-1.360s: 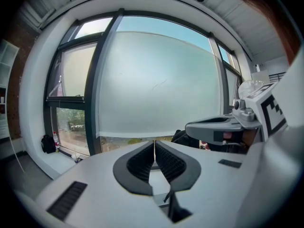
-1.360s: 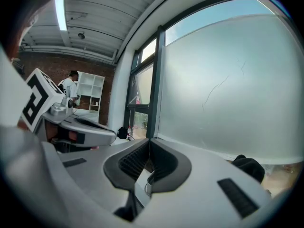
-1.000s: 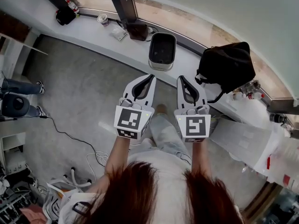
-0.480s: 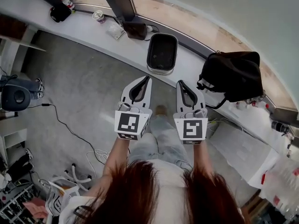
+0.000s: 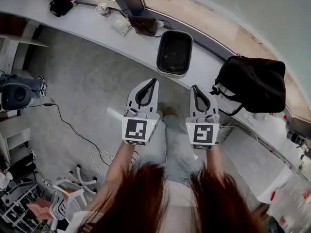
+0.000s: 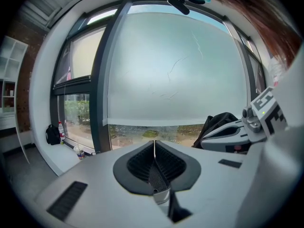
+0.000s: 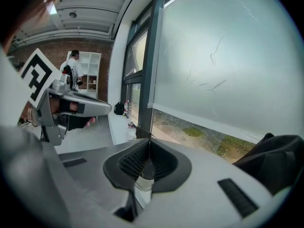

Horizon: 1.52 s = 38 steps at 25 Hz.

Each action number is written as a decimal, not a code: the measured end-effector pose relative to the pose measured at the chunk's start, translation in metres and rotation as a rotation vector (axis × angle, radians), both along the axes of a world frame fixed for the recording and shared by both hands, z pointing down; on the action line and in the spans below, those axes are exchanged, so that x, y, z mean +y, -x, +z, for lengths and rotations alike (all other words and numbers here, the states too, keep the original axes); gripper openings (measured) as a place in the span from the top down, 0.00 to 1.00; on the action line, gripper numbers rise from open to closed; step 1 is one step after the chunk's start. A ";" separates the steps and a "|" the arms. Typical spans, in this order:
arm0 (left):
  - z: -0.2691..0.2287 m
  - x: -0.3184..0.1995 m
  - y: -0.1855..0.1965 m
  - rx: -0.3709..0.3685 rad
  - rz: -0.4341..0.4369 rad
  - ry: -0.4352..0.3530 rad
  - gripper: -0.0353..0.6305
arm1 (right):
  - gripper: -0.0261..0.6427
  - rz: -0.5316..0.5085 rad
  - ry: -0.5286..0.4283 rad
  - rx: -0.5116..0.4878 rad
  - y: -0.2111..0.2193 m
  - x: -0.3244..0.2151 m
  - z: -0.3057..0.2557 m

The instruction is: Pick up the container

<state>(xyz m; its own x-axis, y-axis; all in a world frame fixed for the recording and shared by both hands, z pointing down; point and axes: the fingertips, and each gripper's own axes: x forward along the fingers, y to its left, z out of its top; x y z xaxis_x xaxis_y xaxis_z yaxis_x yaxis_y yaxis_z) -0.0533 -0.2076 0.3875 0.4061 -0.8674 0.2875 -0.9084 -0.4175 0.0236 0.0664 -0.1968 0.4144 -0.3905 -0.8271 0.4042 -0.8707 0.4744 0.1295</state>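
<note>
Approaching the window-side tabletop (image 5: 121,41), the person holds both claws out in front, side by side, tips aimed at 12 o'clock.

Left claw (image 5: 154,80): jaws pressed together with nothing between them. Its own view shows the ribbed pads meeting in one thin seam, with only window and blind beyond.

Right claw (image 5: 195,88): likewise closed and empty, the pads meeting along a single line.

Container (image 5: 175,52): a dark tub with a pale rim and an open top, upright on the tabletop. It lies at 12 o'clock, on a line running between the two claws and well apart from both. Its interior is too dark to tell the contents. It sits close to the tabletop's front edge, which likely keeps it within easy reach from the floor side.

Neighbours: a black bag (image 5: 252,84) lies at about 4 o'clock of the container, near it. A small dark pouch (image 5: 144,25) sits at 10 o'clock, and a cup (image 5: 102,8) farther along the same line.

Judgement: this is the approach stage, with nothing grasped. The closed jaws look like a carrying posture, and they must part before any rim can be taken. The paired, level hold suggests one claw for each side of the wide tub. The bag's straps on the right could crowd that claw.
</note>
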 end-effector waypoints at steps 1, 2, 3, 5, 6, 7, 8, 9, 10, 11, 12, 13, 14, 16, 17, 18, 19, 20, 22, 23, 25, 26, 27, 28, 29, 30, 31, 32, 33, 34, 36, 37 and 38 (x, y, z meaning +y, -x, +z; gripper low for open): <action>0.005 -0.002 0.002 0.007 -0.006 -0.001 0.92 | 0.92 0.001 0.009 -0.001 0.001 -0.002 0.007; 0.012 -0.003 0.005 0.014 -0.012 0.002 0.92 | 0.92 0.002 0.019 -0.003 0.001 -0.004 0.014; 0.019 -0.005 0.006 0.020 -0.016 0.007 0.92 | 0.92 0.004 0.029 -0.004 0.001 -0.005 0.022; 0.036 -0.009 0.009 0.026 -0.018 0.018 0.92 | 0.92 0.010 0.047 -0.014 0.001 -0.009 0.037; 0.044 -0.011 0.010 0.026 -0.018 0.023 0.92 | 0.92 0.012 0.055 -0.021 0.002 -0.010 0.044; 0.051 -0.014 0.012 0.026 -0.017 0.027 0.92 | 0.92 0.014 0.061 -0.028 0.002 -0.011 0.051; 0.058 -0.017 0.014 0.027 -0.017 0.031 0.92 | 0.92 0.014 0.066 -0.033 0.003 -0.013 0.057; 0.065 -0.020 0.017 0.027 -0.017 0.033 0.92 | 0.92 0.013 0.070 -0.035 0.004 -0.014 0.064; 0.072 -0.022 0.019 0.026 -0.018 0.036 0.92 | 0.92 0.012 0.075 -0.034 0.005 -0.014 0.073; 0.080 -0.025 0.022 0.025 -0.019 0.038 0.92 | 0.92 0.010 0.079 -0.032 0.005 -0.015 0.082; 0.088 -0.027 0.024 0.023 -0.020 0.041 0.92 | 0.92 0.007 0.082 -0.029 0.006 -0.016 0.093; 0.097 -0.030 0.026 0.022 -0.020 0.043 0.92 | 0.92 0.005 0.084 -0.026 0.006 -0.017 0.103; 0.106 -0.032 0.027 0.021 -0.020 0.046 0.92 | 0.92 0.005 0.086 -0.024 0.007 -0.019 0.113; 0.124 -0.034 0.029 0.017 -0.017 0.058 0.92 | 0.92 0.011 0.096 -0.024 0.008 -0.021 0.130; 0.133 -0.034 0.030 0.015 -0.014 0.066 0.92 | 0.92 0.014 0.104 -0.024 0.009 -0.021 0.138; 0.141 -0.034 0.030 0.014 -0.011 0.074 0.92 | 0.92 0.018 0.111 -0.025 0.009 -0.021 0.146; 0.149 -0.034 0.031 0.013 -0.009 0.081 0.92 | 0.92 0.022 0.117 -0.029 0.010 -0.022 0.153; 0.157 -0.035 0.032 0.014 -0.007 0.085 0.92 | 0.92 0.025 0.119 -0.035 0.011 -0.023 0.160; 0.172 -0.036 0.033 0.016 -0.005 0.093 0.92 | 0.92 0.028 0.124 -0.050 0.014 -0.025 0.174; 0.181 -0.036 0.033 0.017 -0.004 0.099 0.92 | 0.92 0.029 0.129 -0.051 0.014 -0.025 0.181; 0.198 -0.034 0.033 0.017 0.000 0.113 0.92 | 0.92 0.033 0.144 -0.038 0.013 -0.023 0.200; 0.207 -0.034 0.032 0.015 0.005 0.119 0.92 | 0.92 0.034 0.153 -0.036 0.013 -0.023 0.210; 0.215 -0.033 0.032 0.012 0.011 0.123 0.92 | 0.92 0.033 0.159 -0.034 0.013 -0.023 0.219; 0.222 -0.033 0.031 0.009 0.018 0.127 0.92 | 0.92 0.030 0.162 -0.029 0.013 -0.023 0.228; 0.229 -0.033 0.031 0.007 0.023 0.129 0.92 | 0.92 0.027 0.165 -0.022 0.014 -0.023 0.236; 0.236 -0.032 0.031 0.007 0.026 0.131 0.92 | 0.92 0.026 0.168 -0.016 0.014 -0.023 0.244; 0.242 -0.032 0.031 0.007 0.027 0.133 0.92 | 0.92 0.025 0.169 -0.012 0.014 -0.024 0.250; 0.249 -0.032 0.032 0.005 0.027 0.136 0.92 | 0.92 0.026 0.171 -0.011 0.015 -0.024 0.255; 0.256 -0.031 0.033 0.000 0.029 0.141 0.92 | 0.92 0.028 0.174 -0.013 0.015 -0.025 0.260; 0.263 -0.031 0.033 -0.007 0.032 0.147 0.92 | 0.92 0.029 0.178 -0.015 0.015 -0.025 0.264; 0.277 -0.032 0.034 -0.022 0.040 0.162 0.92 | 0.92 0.026 0.185 -0.015 0.013 -0.026 0.276; 0.283 -0.033 0.034 -0.027 0.043 0.167 0.92 | 0.92 0.024 0.189 -0.012 0.012 -0.027 0.282; 0.289 -0.035 0.034 -0.029 0.045 0.170 0.92 | 0.92 0.021 0.193 -0.008 0.012 -0.028 0.288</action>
<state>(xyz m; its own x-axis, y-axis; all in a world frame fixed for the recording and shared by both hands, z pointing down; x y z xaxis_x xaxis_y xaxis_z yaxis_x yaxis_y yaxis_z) -0.0876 -0.2427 0.6762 0.4329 -0.7865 0.4404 -0.8901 -0.4501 0.0712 0.0545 -0.2249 0.7019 -0.3781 -0.7427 0.5526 -0.8813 0.4716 0.0308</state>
